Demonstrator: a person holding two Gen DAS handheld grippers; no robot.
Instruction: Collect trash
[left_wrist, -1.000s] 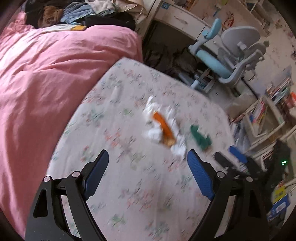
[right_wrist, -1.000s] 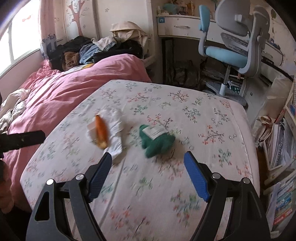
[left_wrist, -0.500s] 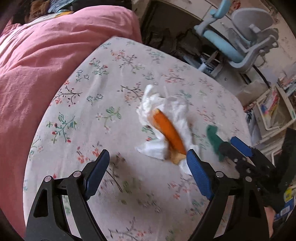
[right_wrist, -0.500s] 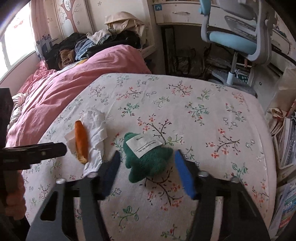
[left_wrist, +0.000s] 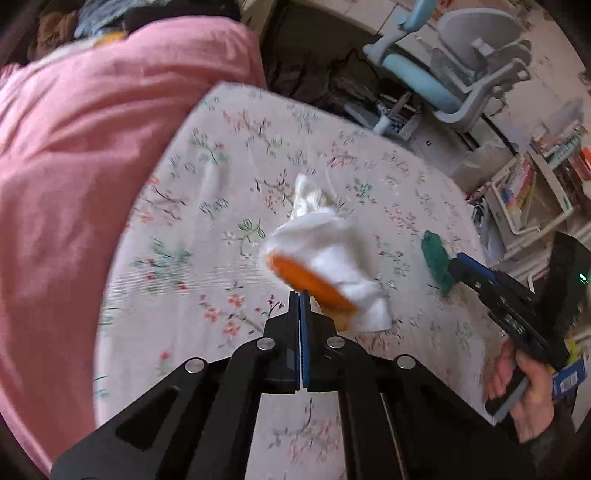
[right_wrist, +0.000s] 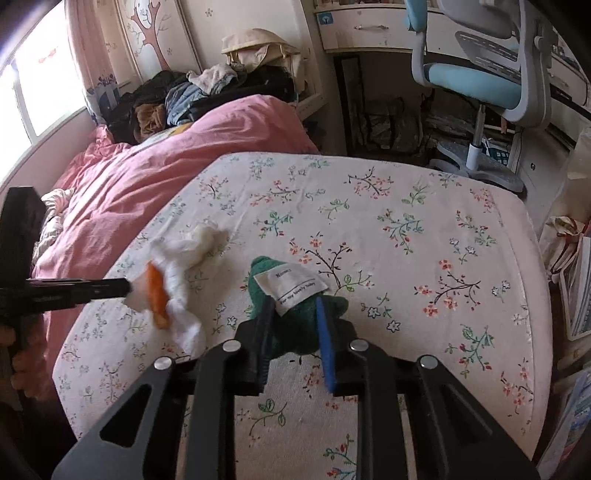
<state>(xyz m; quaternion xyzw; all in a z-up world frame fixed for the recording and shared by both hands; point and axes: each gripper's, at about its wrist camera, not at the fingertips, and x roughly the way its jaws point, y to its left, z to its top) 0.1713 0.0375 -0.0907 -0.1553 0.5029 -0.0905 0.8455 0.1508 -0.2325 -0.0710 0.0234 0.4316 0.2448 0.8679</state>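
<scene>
A crumpled white tissue wrapped around an orange piece lies on the floral bed sheet. My left gripper is shut, its tips pinching the tissue's near edge. To the right sits a green fuzzy wad with a white printed label. My right gripper has its jaws closing around the wad, with both pads pressing its sides.
A pink duvet covers the bed's left part, with a clothes pile behind it. A blue-grey office chair and a desk stand past the bed's far edge. Bookshelves are at the right. A person's hand holds the right gripper.
Both grippers were open a second ago and have closed. The left came down onto the tissue, which has bunched up. The right moved in around the green wad.
</scene>
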